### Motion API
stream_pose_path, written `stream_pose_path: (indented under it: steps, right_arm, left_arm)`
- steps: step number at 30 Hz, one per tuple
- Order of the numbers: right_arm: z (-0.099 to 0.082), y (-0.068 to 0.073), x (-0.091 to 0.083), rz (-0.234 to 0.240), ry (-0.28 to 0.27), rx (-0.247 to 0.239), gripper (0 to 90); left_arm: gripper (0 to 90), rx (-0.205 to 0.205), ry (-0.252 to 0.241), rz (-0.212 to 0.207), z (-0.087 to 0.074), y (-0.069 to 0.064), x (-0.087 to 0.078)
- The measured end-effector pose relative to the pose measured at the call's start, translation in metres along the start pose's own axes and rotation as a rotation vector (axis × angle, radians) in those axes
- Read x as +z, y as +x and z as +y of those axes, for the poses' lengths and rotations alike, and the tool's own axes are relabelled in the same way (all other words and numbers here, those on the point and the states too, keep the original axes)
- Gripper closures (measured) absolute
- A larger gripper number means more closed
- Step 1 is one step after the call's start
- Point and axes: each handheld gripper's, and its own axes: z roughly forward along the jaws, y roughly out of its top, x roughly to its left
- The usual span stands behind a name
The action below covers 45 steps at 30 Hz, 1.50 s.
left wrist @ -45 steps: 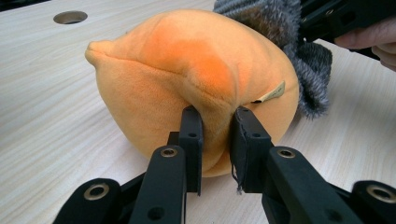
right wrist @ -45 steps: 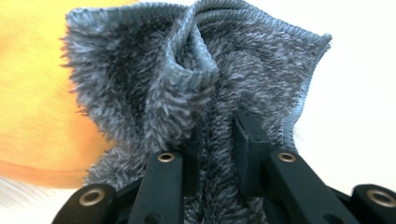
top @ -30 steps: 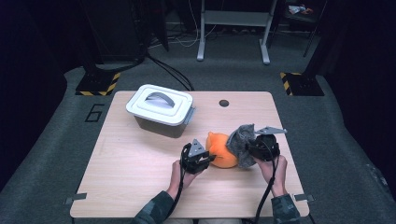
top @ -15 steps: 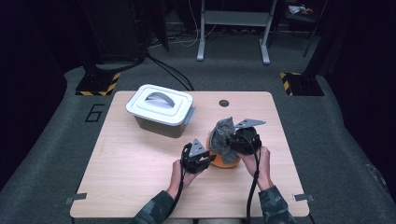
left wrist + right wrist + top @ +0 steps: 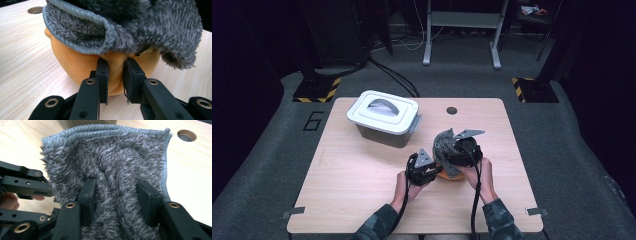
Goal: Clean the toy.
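Orange form [image 5: 75,65]: on table [image 5: 362,195], near its front edge, right of centre; grey fleece cloth [image 5: 112,170] draped over it.
Left gripper [image 5: 115,72]: pinching a fold of the orange form.
Right gripper [image 5: 116,195]: jaws just opening, spread, cloth between them.
Lidded bin [image 5: 384,117]: toward far-left corner.

Dim lab or studio; hazard-striped stand bases [image 5: 316,93]; floor cables [image 5: 397,80]; carpet

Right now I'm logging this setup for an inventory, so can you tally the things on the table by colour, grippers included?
Orange: 1, the soft orange object, pinched by the left gripper
Grey: 1, the fuzzy grey cloth draped over it
White-lidded: 1, the lidded bin
Black: 2, the left gripper and the right gripper
Total: 5
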Motion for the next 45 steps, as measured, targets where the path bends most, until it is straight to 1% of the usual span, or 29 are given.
stream_pose_path:
  steps: [1, 2, 3, 5, 6, 7, 8, 9, 10, 13, 15, 16, 17, 18, 20, 23, 24, 25, 28, 32, 33, 35, 36, 37, 38, 39, 40, 42, 45]
  right_arm:
    - [0.000, 0.001, 0.001, -0.012, 0.005, -0.008, 49.6]
    - [-0.001, 0.002, 0.003, -0.034, 0.008, -0.025, 49.4]
    - [-0.001, 0.003, 0.004, -0.039, 0.015, -0.022, 49.9]
    - [-0.003, 0.003, 0.007, -0.044, 0.016, -0.046, 56.4]
    - [-0.004, 0.004, 0.009, -0.047, 0.022, -0.048, 60.8]
    - [-0.006, 0.004, 0.011, -0.049, 0.021, -0.055, 64.9]
    - [-0.007, 0.005, 0.011, -0.051, 0.018, -0.063, 67.5]
    - [-0.009, 0.006, 0.011, -0.057, 0.018, -0.057, 69.5]
    - [-0.009, 0.005, 0.011, -0.060, 0.012, -0.078, 70.9]
    - [-0.010, 0.006, 0.006, -0.073, 0.016, -0.078, 72.6]
    - [-0.010, 0.005, 0.002, -0.080, 0.004, -0.064, 72.7]
    - [-0.011, 0.003, 0.001, -0.077, 0.000, -0.070, 72.6]
    - [-0.012, 0.002, -0.001, -0.081, -0.003, -0.060, 72.6]
    - [-0.013, 0.001, -0.002, -0.084, -0.005, -0.061, 72.5]
    - [-0.016, -0.002, -0.006, -0.090, -0.005, -0.052, 72.5]
    - [-0.020, -0.009, -0.008, -0.086, -0.007, -0.037, 72.2]
    - [-0.022, -0.010, -0.009, -0.095, -0.011, -0.021, 72.2]
    - [-0.023, -0.012, -0.009, -0.092, -0.015, -0.023, 72.1]
    - [-0.029, -0.018, -0.012, -0.095, -0.010, 0.006, 72.1]
    - [-0.035, -0.028, -0.015, -0.101, -0.010, 0.024, 71.9]
    - [-0.037, -0.030, -0.015, -0.103, -0.009, 0.043, 71.9]
    - [-0.041, -0.035, -0.015, -0.104, -0.013, 0.054, 71.8]
    - [-0.043, -0.038, -0.015, -0.102, -0.012, 0.052, 71.8]
    - [-0.044, -0.040, -0.015, -0.101, -0.009, 0.067, 71.8]
    - [-0.046, -0.042, -0.015, -0.107, -0.007, 0.069, 71.8]
    - [-0.048, -0.045, -0.015, -0.102, -0.016, 0.076, 71.8]
    - [-0.050, -0.047, -0.015, -0.105, -0.011, 0.088, 71.8]
    - [-0.054, -0.052, -0.015, -0.121, -0.004, 0.098, 71.8]
    - [-0.061, -0.059, -0.014, -0.126, 0.011, 0.119, 71.8]
  left_arm:
    - [75.3, 0.002, 0.002, 0.003, 0.000, 0.000, 0.000]
    - [75.3, 0.004, 0.005, 0.004, 0.000, 0.000, 0.000]
    - [75.3, -0.003, 0.008, 0.003, 0.000, -0.001, 0.001]
    - [75.2, -0.008, 0.009, 0.007, -0.001, 0.000, 0.001]
    - [75.2, -0.016, 0.014, 0.005, -0.002, 0.001, 0.001]
    - [75.2, -0.017, 0.012, 0.006, -0.003, 0.001, 0.001]
    - [75.2, -0.023, 0.014, 0.006, -0.004, 0.001, 0.001]
    - [75.3, -0.023, 0.011, 0.009, -0.004, 0.001, 0.002]
    - [75.4, -0.025, 0.011, 0.008, -0.004, 0.001, 0.002]
    - [75.6, -0.023, 0.007, 0.007, -0.003, 0.000, 0.002]
    - [75.7, -0.019, 0.004, 0.007, -0.003, 0.000, 0.002]
    - [75.8, -0.021, 0.001, 0.006, -0.003, 0.000, 0.002]
    - [75.8, -0.019, 0.001, 0.006, -0.003, 0.000, 0.002]
    - [75.8, -0.018, 0.001, 0.005, -0.003, 0.000, 0.002]
    - [75.7, -0.021, 0.001, 0.001, -0.003, 0.000, 0.002]
    - [75.7, -0.023, -0.005, 0.004, -0.003, 0.000, 0.002]
    - [75.7, -0.024, -0.005, 0.004, -0.003, 0.000, 0.002]
    - [75.7, -0.028, -0.006, 0.002, -0.003, 0.000, 0.002]
    - [75.6, -0.029, -0.004, 0.000, -0.003, 0.000, 0.002]
    - [75.6, -0.033, -0.003, -0.003, -0.003, 0.002, 0.002]
    - [75.6, -0.034, -0.005, -0.001, -0.003, 0.002, 0.002]
    - [75.6, -0.031, -0.005, 0.001, -0.003, 0.002, 0.002]
    - [75.6, -0.031, -0.005, 0.001, -0.003, 0.002, 0.002]
    - [75.6, -0.030, -0.005, 0.002, -0.003, 0.002, 0.002]
    - [75.5, -0.033, -0.005, 0.001, -0.003, 0.002, 0.002]
    - [75.5, -0.032, -0.004, 0.002, -0.003, 0.002, 0.002]
    - [75.5, -0.026, -0.003, 0.004, -0.003, 0.003, 0.002]
    - [75.5, -0.040, -0.006, 0.003, -0.004, 0.003, 0.002]
    - [75.5, -0.040, -0.006, 0.003, -0.004, 0.003, 0.002]
